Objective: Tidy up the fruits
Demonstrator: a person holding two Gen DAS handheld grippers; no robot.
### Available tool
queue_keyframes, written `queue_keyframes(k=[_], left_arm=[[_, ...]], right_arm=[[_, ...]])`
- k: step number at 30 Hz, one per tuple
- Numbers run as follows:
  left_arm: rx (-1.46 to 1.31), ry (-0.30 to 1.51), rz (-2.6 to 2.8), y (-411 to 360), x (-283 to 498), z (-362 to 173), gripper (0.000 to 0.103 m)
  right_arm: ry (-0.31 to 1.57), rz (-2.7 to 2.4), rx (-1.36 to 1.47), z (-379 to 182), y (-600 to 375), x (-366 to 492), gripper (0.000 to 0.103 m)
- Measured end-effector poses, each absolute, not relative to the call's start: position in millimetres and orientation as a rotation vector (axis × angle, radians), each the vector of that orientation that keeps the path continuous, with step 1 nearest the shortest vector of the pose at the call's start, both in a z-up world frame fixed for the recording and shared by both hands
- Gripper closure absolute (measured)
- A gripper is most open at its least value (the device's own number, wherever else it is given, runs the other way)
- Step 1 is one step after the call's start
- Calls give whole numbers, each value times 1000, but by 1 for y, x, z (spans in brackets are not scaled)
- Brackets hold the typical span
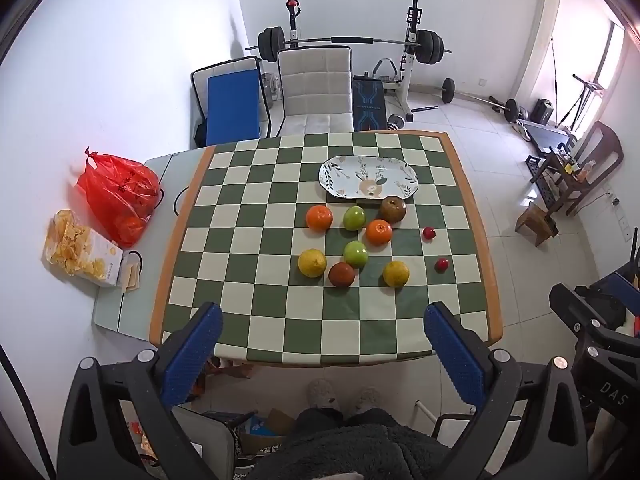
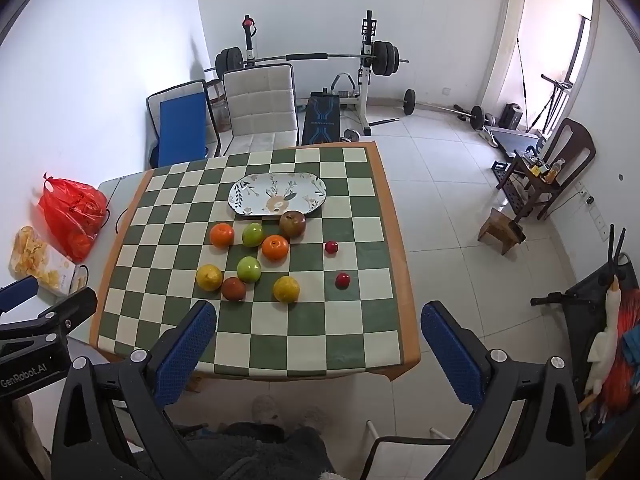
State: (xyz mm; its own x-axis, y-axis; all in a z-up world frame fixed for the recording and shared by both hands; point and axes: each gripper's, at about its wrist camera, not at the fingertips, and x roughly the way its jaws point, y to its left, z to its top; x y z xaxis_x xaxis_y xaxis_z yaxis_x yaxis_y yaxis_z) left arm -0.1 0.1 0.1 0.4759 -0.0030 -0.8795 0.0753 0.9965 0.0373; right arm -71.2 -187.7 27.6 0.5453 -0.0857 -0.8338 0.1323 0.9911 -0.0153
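Fruits: 10 pieces loose on the checkered tablecloth (image 1: 264, 320), none on the plate (image 1: 368, 178). Plate is oval, floral print, empty, at the far side of the cloth.

Layout, left wrist view:
- Brown pear-like fruit (image 1: 393, 209) just beside the plate's near rim; contact unclear.
- Row below the plate: orange (image 1: 319, 218), green apple (image 1: 354, 218), 2nd orange (image 1: 379, 232).
- Nearer row: yellow citrus (image 1: 312, 263), dark reddish-brown fruit (image 1: 341, 274), 2nd green apple (image 1: 356, 254), 2nd yellow citrus (image 1: 396, 273).
- 2 small red fruits off to the right, apart from the cluster: 1 (image 1: 429, 233), other (image 1: 441, 265).

Left gripper (image 1: 322, 346): fingers spread wide, nothing between them, held back over the near table edge. Right gripper (image 2: 318, 346): same, fingers apart and empty, well short of the fruit.

Progress, as judged: nothing sorted yet. The empty plate is the likely destination, so all 10 pieces remain to be moved or grouped. Nearest candidates are the reddish-brown fruit and the 2 yellow citrus.

Surroundings: red plastic bag (image 1: 116, 196) and a snack box (image 1: 82, 254) on the bare table left of the cloth; chair (image 1: 316, 88) behind the table; weight bench and barbell (image 1: 352, 42) against the back wall.
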Motion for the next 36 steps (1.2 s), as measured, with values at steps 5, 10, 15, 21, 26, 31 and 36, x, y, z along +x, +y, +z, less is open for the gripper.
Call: queue_keyframes(k=[5,10,15,21,26,31,36], left_arm=[[75,1073,-49,0,0,0,0],[73,1070,-49,0,0,0,0],[74,1067,-48,0,0,0,0],[72,1067,-48,0,0,0,0],[72,1065,-50,0,0,0,0],[70,1062,-50,0,0,0,0],[72,1063,-51,-2,1,-1,0]], right_arm=[[990,-126,59,28,-187,-72,0],[987,-124,58,28,-187,-72,0],[984,-123,59,28,-185,-74,0],[984,-123,59,31,-182,-75,0],[982,-124,62,29,-183,-75,0],[983,-124,64,28,-182,-75,0],[980,-125,60,27,-181,-75,0]])
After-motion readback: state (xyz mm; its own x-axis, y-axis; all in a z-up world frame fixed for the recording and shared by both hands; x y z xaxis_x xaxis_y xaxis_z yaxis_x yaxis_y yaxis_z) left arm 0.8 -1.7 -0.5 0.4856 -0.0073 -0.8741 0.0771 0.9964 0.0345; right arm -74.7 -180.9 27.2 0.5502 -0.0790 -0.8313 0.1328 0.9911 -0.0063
